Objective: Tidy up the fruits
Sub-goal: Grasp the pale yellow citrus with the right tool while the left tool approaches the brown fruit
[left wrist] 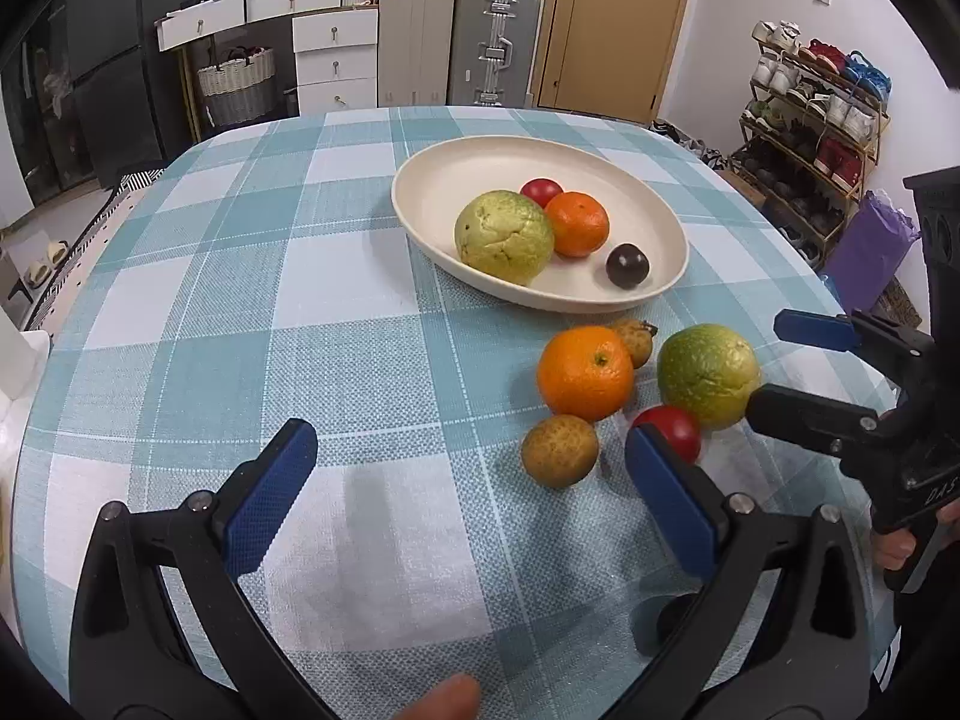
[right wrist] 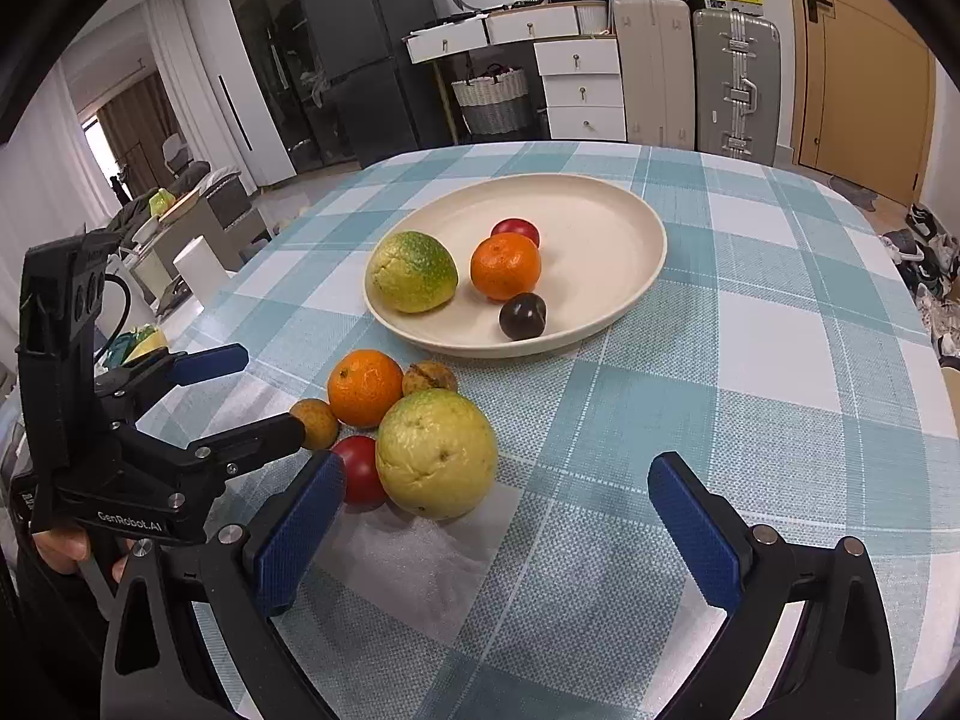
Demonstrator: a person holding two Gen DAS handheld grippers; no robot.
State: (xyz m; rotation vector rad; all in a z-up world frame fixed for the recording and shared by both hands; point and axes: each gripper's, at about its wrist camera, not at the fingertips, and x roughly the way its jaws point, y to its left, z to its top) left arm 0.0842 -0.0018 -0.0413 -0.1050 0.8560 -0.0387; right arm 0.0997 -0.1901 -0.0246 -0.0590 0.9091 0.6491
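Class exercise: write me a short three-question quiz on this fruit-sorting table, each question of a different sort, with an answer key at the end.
1. Count: how many fruits lie in the cream plate?
2. True or false: the left claw is shut on the tomato lying on the checked cloth.
3. Choose: which fruit touches the orange in the plate? A) dark plum B) red tomato behind it C) brown fruit on the cloth

Key
1. Four.
2. False: both claws are open and hold nothing; right claw.
3. B.
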